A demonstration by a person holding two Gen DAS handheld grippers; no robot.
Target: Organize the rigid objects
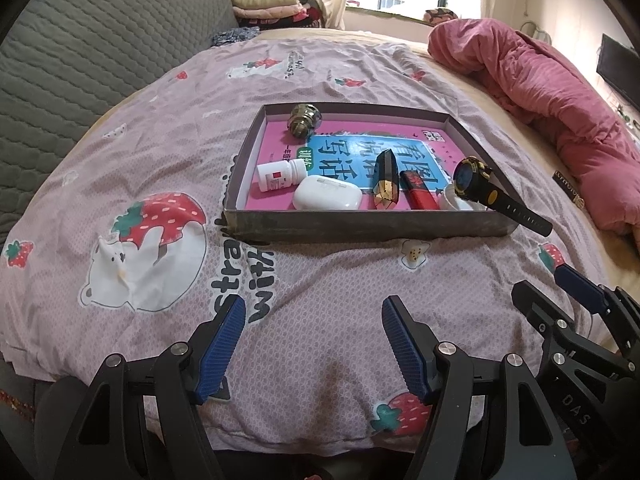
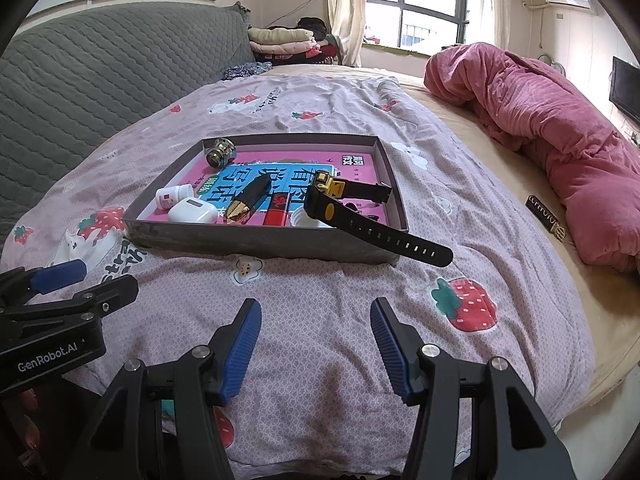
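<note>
Tray (image 1: 352,229) of small items, with a watch (image 2: 332,200) draped over its near right rim, lies on the bed (image 2: 320,300), well beyond both tongs. Left tongs (image 1: 312,344) and right tongs (image 2: 316,340) gape wide and empty, seemingly hovering above the quilt.

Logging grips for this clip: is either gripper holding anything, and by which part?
Nothing is held: left gripper and right gripper are both open, empty.

1. The tray (image 2: 260,246) lies on the bedspread (image 2: 320,300), beyond both grippers.
2. In the tray, along the near wall from left to right: bottle (image 2: 173,196), earbud case (image 2: 191,215), 2 lipsticks, small jar (image 2: 306,218).
3. The watch (image 2: 332,200) rests over the tray's near right corner, its strap outside.
4. The round metal object (image 2: 221,153) sits in the far left corner.
</note>
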